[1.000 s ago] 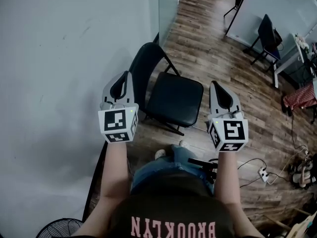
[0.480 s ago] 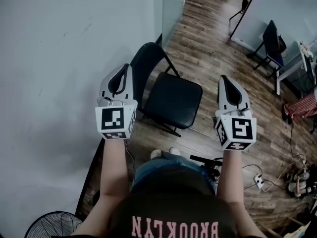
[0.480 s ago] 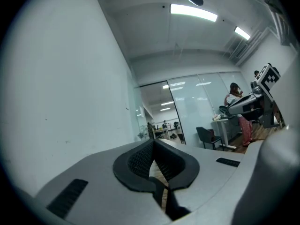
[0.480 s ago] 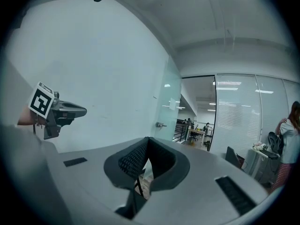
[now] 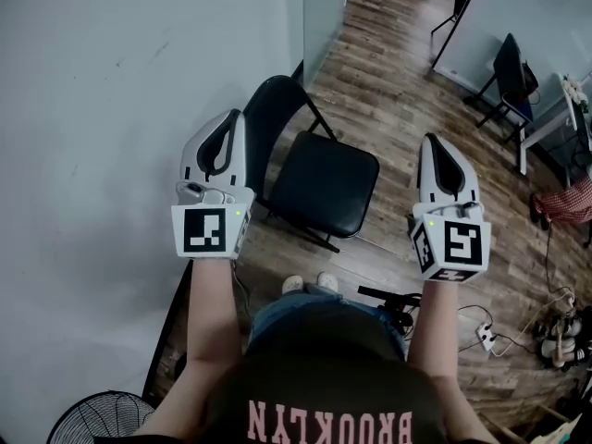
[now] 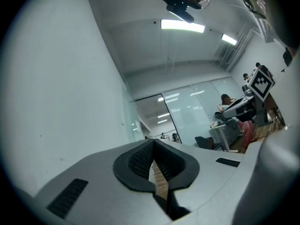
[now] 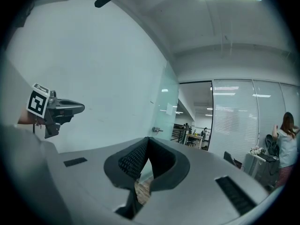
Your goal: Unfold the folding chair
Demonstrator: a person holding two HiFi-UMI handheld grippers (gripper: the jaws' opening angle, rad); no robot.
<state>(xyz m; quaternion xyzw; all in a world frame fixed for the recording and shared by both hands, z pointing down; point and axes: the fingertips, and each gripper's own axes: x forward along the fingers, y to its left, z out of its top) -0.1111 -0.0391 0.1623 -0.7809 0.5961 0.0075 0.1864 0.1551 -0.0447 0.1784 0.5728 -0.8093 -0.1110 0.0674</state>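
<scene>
The black folding chair stands opened out on the wood floor beside the white wall, its seat (image 5: 326,183) flat and its backrest (image 5: 268,128) upright. In the head view my left gripper (image 5: 235,116) hovers in the air in front of the backrest, jaws shut and empty. To the right of the seat, my right gripper (image 5: 433,140) is also shut with nothing in it. Neither touches the chair. The left gripper view shows the closed jaws (image 6: 153,142) aimed at wall and ceiling; the right gripper view shows its own closed jaws (image 7: 148,139), with the left gripper (image 7: 56,108) off to the side.
The white wall (image 5: 111,109) runs along the left, and a glass partition (image 5: 319,7) stands behind the chair. A fan (image 5: 102,419) sits at bottom left. Cables and a power strip (image 5: 486,336) lie at the right. Another black chair (image 5: 504,67) and a desk stand at the far right.
Both grippers have risen and moved slightly apart, staying shut. The chair has not moved.
</scene>
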